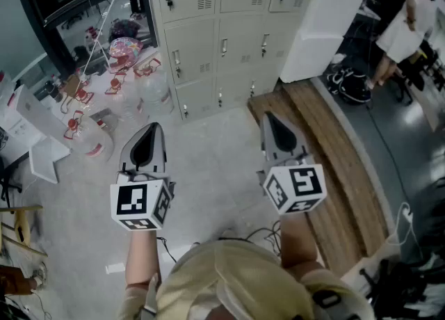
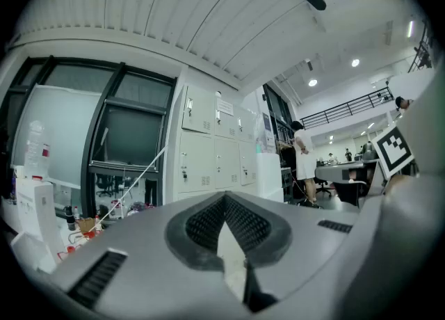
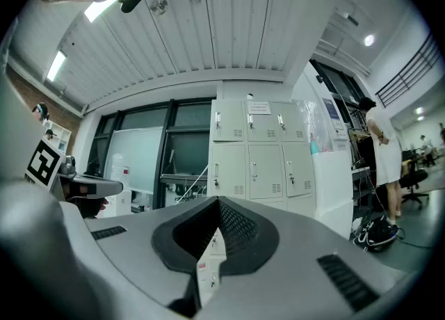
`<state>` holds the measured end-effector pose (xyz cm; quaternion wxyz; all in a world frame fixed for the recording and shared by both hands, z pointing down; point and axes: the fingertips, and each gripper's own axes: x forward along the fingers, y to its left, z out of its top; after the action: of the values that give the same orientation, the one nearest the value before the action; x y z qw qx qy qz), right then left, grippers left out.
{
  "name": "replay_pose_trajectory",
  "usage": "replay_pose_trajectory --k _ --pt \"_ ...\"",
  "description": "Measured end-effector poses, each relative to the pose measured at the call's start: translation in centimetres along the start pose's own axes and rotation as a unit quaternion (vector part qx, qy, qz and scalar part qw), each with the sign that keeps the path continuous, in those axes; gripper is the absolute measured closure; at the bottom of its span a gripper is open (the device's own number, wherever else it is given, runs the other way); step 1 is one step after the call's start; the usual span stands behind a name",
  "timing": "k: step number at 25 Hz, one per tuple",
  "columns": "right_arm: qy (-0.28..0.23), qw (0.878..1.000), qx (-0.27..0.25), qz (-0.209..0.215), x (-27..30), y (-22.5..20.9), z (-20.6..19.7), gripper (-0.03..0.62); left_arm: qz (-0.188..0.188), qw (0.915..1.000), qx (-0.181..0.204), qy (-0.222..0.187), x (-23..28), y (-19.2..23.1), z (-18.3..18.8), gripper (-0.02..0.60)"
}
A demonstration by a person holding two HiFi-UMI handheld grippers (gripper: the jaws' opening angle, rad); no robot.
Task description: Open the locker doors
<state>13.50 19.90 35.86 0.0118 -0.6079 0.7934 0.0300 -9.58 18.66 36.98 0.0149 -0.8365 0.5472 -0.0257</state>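
Note:
A bank of pale grey lockers (image 1: 222, 40) stands ahead against the wall, and every door I can see is closed, each with a small handle and lock. It also shows in the left gripper view, lockers (image 2: 212, 148), and in the right gripper view, lockers (image 3: 261, 152). My left gripper (image 1: 154, 128) is held out over the floor, well short of the lockers, its jaws shut with nothing between them. My right gripper (image 1: 268, 118) is level with it on the right, also shut and empty. Both point towards the lockers.
Several clear water jugs with red handles (image 1: 90, 138) lie on the floor at the left beside the lockers. A white cabinet (image 1: 323, 26) stands right of the lockers. A wooden platform (image 1: 334, 165) runs along the right. A person in white (image 1: 403, 33) stands far right, near a black bag (image 1: 351, 82).

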Motion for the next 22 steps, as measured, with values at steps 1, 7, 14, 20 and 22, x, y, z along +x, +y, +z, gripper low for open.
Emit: replay_pose_trajectory --k 1,7,14,20,22 --pt "0.001 1.000 -0.001 0.000 0.1 -0.2 -0.2 0.589 -0.004 1.0000 -0.007 0.001 0.2 -0.2 -0.2 0.578" --pt "0.005 1.000 0.024 -0.005 -0.1 -2.0 -1.0 0.589 -0.013 0.9997 -0.020 0.004 1.1 -1.3 -0.4 0.578" --pt "-0.007 0.999 0.035 0.012 -0.4 -3.6 -1.1 0.589 -0.007 0.9999 -0.016 -0.003 1.7 -2.7 0.0 0.578" --pt "-0.031 0.999 0.035 -0.001 -0.2 -6.4 -0.1 0.589 0.003 0.9999 -0.006 -0.007 1.8 -2.8 0.6 0.578" --pt "-0.028 0.999 0.046 0.007 0.1 -6.7 -0.1 0.588 0.013 0.9999 -0.001 -0.005 2.0 -2.4 0.7 0.578"
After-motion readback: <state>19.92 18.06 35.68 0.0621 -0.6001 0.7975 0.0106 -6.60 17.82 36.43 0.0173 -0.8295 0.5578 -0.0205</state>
